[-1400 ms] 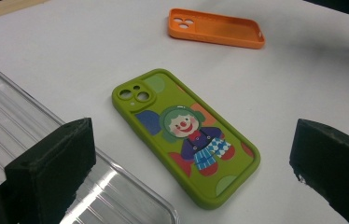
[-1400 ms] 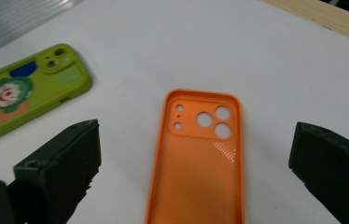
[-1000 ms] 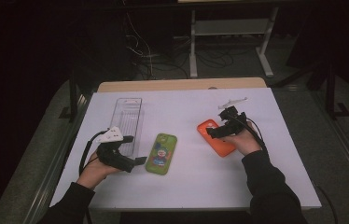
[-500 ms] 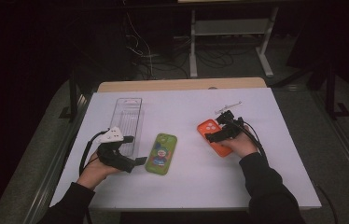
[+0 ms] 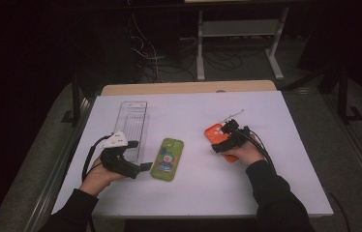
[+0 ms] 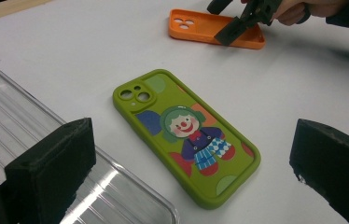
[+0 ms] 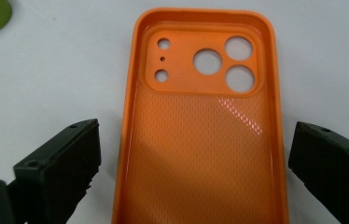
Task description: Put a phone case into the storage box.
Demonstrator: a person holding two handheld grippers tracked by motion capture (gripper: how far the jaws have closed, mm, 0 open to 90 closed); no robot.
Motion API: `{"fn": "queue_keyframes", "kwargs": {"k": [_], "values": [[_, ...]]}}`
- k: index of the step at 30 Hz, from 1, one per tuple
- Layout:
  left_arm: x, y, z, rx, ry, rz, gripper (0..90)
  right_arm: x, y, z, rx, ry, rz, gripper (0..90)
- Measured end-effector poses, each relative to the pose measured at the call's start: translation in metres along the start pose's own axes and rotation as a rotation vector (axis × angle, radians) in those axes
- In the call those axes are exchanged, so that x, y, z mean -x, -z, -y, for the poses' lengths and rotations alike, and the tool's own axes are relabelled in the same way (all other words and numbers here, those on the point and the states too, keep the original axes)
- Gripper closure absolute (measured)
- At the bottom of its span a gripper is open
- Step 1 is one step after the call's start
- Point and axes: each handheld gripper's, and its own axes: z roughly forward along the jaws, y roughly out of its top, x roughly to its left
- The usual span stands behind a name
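Two phone cases lie on the white table point(image 5: 276, 193): an orange case point(image 5: 214, 131) at centre right of the high view and a green case point(image 5: 167, 159) at centre, plus one clear tray point(image 5: 133, 121) at centre left. The right gripper point(image 5: 221, 143) hangs spread wide over the orange case (open side up, its camera holes plain in the right gripper view). The left gripper point(image 5: 143, 166), jaws wide apart, holds nothing; its view shows the green case's clown print.
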Motion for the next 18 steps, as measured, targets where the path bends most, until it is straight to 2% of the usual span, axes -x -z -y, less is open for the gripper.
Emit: {"fn": "queue_keyframes", "kwargs": {"k": [2, 3, 4, 18], "values": [[0.0002, -0.0001, 0.0, 0.004, 0.001, 0.0, 0.0, 0.0008, -0.0014, 0.001, -0.006, 0.017, 0.002, 2.8], [0.0002, 0.0, 0.0, 0.004, 0.002, 0.0, 0.0, -0.0001, -0.0018, 0.0013, -0.014, 0.004, -0.002, 3.6], [0.0002, 0.0, 0.0, 0.004, 0.002, 0.0, 0.0, 0.0004, -0.0027, 0.0022, -0.018, 0.015, 0.001, 4.0], [0.0004, 0.0, -0.0001, 0.004, -0.002, -0.001, 0.0, 0.0005, 0.0015, 0.0038, -0.012, 0.012, 0.005, 14.1]]}}
